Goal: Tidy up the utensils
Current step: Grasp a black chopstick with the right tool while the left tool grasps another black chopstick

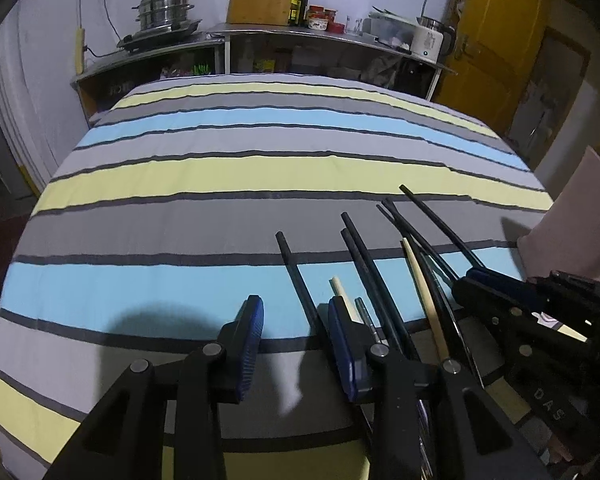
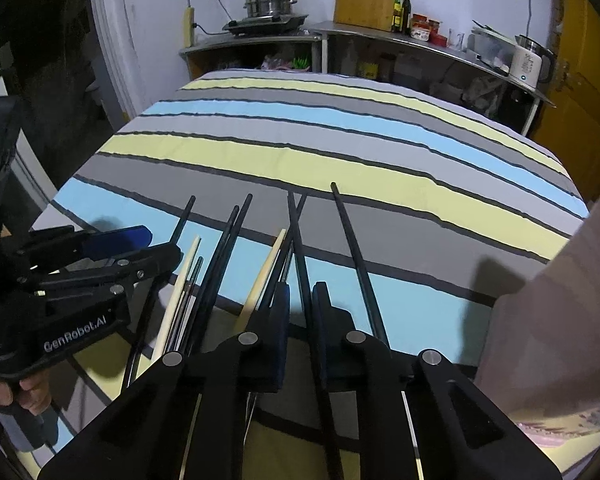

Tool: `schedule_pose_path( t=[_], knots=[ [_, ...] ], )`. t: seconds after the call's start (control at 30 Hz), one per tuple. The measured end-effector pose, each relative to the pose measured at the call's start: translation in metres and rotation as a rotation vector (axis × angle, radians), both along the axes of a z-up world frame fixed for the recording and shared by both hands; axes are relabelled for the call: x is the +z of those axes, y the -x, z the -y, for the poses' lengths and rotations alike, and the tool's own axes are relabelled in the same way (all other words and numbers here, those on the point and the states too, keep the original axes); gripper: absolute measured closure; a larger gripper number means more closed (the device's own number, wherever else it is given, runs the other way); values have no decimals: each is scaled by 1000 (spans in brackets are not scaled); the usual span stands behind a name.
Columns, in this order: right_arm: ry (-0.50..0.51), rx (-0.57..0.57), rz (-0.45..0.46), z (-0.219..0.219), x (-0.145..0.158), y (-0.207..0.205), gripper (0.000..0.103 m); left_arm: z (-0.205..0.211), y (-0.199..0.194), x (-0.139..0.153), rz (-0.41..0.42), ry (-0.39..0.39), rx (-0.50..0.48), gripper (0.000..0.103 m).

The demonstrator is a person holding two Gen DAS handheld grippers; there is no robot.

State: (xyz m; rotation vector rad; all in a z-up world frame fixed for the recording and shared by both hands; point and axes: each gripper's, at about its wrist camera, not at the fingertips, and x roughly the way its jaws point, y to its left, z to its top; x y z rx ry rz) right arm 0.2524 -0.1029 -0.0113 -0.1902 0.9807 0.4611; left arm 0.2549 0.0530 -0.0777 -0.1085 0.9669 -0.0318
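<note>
Here the only container-like thing is a pink object (image 1: 580,216) at the right edge of the striped cloth (image 1: 260,176); its inside is out of view in both cameras.

The chopsticks lie loose on the cloth in a fan, their far tips pointing toward the kitchen shelf (image 1: 300,34). Seven black chopsticks (image 2: 236,272) can be counted in the left wrist view, though where they overlap the count is uncertain. There are two pale wooden chopsticks (image 1: 424,300) and one thin metal stick (image 1: 366,316).

The left gripper (image 1: 296,340) hangs over the left end of the fan with its jaws partly apart and only bare cloth between the blue pads (image 1: 252,332). The leftmost black stick runs down behind its right pad; whether it touches cannot be told.

The right gripper (image 2: 302,316) has its jaws drawn nearly together around one black chopstick (image 2: 300,248) that passes through the narrow gap. Another black chopstick lies just right of that gripper, and a pale one just left.
</note>
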Motion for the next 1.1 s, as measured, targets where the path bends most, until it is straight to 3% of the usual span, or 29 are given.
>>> schedule_pose_path(
  t=[0.17,0.3,0.7,1.1],
  knots=[
    [16,5,-24,-5,-5,-8,92,3,-2,-1,7,-46,0,76],
    [21,8,-44,-6,-10,-13,92,0,-3,-1,11,-55,9,92],
    [-34,1,-48,-4,2,-15,98,-13,-4,6,28,65,3,98],
    [-154,-16,51,15,69,10,98,-13,31,83,153,107,-62,99]
  ],
)
